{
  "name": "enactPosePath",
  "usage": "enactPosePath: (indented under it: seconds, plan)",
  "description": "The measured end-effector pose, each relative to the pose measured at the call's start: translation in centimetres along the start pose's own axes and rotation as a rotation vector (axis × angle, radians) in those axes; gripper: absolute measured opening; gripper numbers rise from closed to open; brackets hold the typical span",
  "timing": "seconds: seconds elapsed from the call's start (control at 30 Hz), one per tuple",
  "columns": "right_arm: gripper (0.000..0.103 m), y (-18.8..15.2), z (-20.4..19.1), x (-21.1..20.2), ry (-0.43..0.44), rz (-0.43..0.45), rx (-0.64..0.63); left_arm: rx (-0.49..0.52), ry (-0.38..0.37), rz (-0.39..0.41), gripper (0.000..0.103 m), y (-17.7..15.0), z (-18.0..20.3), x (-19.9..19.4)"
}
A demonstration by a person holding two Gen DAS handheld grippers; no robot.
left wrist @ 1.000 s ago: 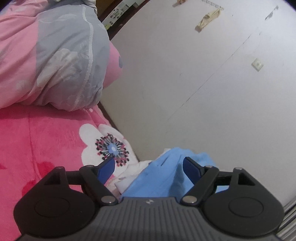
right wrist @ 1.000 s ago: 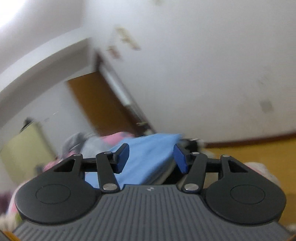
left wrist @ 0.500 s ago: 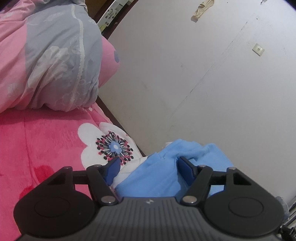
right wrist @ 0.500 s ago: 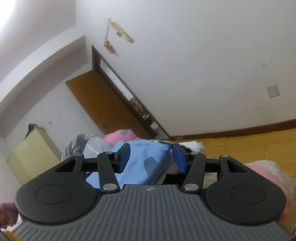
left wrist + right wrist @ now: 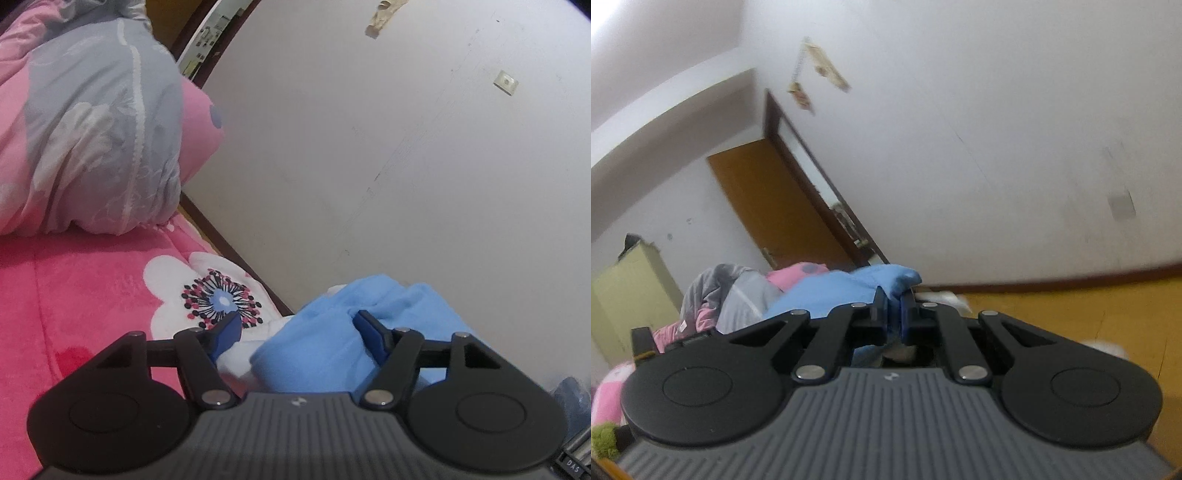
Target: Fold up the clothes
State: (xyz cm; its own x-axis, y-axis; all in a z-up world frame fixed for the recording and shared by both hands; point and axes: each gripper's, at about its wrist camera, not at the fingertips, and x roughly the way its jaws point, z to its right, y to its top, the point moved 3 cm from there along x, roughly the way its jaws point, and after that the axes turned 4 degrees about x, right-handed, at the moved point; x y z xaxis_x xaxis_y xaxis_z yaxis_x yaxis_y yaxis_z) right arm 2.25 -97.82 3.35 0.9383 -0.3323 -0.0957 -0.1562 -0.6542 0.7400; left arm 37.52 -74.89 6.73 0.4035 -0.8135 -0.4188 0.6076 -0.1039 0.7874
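- The blue cloth [image 5: 314, 350] is the one thing being worked; it lies bunched at the edge of the pink blanket [image 5: 74, 295], on the side toward the white wall [image 5: 369, 147].
- The right gripper [image 5: 894, 314] has its jaws drawn together on a fold of that cloth: a ridge of blue shows pinched in the narrow slot between the pads, with more cloth mounded just beyond.
- The left gripper [image 5: 295, 328] stands apart, fingers wide. The cloth sits between them and brushes the finger on the wall side, but the other finger [image 5: 229, 328] hangs clear, over the flower print [image 5: 218, 301] on the blanket. No grip there yet.
- A little white fabric [image 5: 236, 354] shows under the cloth, on the flower side; I cannot tell whether it belongs to the same garment.
- The quilt [image 5: 92, 129], grey and pink, is heaped well beyond the cloth, further up the blanket.
- The step, as I read it: taking hold of the garment with both tools before spreading or folding. One hold is made, the second is pending.
- Next, the left gripper needs to close on an edge or corner of the cloth, not the middle of the lump, and well apart from the right's pinch, so the two can pull the fabric flat.
- A risk: the left may catch the white fabric too.
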Motion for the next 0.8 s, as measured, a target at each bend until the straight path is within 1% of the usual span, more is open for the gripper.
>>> enactPosePath:
  seconds: [0.03,0.07,0.1,0.13,0.17,0.2,0.27,0.37,0.43,0.5,0.57,0.6,0.63,0.73,0.77,0.8]
  plan:
    - [0.005,-0.3,0.5,0.0,0.004,0.003,0.022,0.003,0.003,0.000,0.078,0.0,0.1,0.0]
    - [0.007,-0.7,1.0,0.1,0.008,0.007,0.043,-0.008,0.012,-0.006,0.082,0.1,0.0,-0.1]
    - [0.010,-0.9,1.4,0.0,0.014,0.011,0.071,-0.027,0.012,-0.009,0.086,0.2,-0.3,-0.2]
    - [0.014,-0.9,1.9,-0.4,0.024,0.018,0.114,-0.047,0.011,-0.012,0.087,0.4,-0.6,-0.3]
    - [0.024,-0.8,2.3,-0.8,0.031,0.026,0.158,-0.067,0.011,-0.014,0.087,0.6,-0.9,-0.4]
    - [0.028,-0.8,2.8,-1.4,0.026,0.035,0.198,-0.088,0.012,-0.013,0.087,0.9,-1.3,-0.8]
    - [0.030,-1.1,3.6,-3.0,0.007,0.049,0.248,-0.132,0.031,-0.001,0.087,1.4,-2.1,-1.8]
    - [0.030,-2.8,3.7,-6.0,-0.018,0.043,0.268,-0.171,0.087,0.056,0.087,2.5,-3.2,-4.5]
    - [0.030,-4.6,3.6,-8.6,-0.024,0.025,0.284,-0.185,0.100,0.091,0.087,3.2,-3.7,-6.8]
    - [0.032,-7.0,3.1,-11.5,-0.027,-0.009,0.286,-0.185,0.088,0.102,0.087,3.4,-4.0,-9.6]
    - [0.035,-9.5,2.5,-14.4,-0.034,-0.044,0.281,-0.156,0.064,0.107,0.087,3.4,-3.9,-12.9]
    - [0.040,-10.7,1.7,-15.7,-0.051,-0.065,0.253,-0.127,0.053,0.108,0.087,3.2,-3.6,-14.7]
    - [0.043,-11.9,0.8,-16.9,-0.066,-0.086,0.224,-0.093,0.040,0.111,0.088,2.9,-3.4,-16.8]
    - [0.048,-14.9,-2.3,-20.0,-0.088,-0.148,0.112,-0.005,-0.003,0.095,0.091,1.7,-2.6,-22.5]
    - [0.051,-15.8,-3.6,-21.0,-0.092,-0.164,0.070,0.025,-0.008,0.085,0.092,1.2,-2.1,-24.6]
    - [0.055,-16.3,-5.2,-21.8,-0.093,-0.171,0.021,0.056,-0.014,0.076,0.096,0.6,-1.6,-26.6]
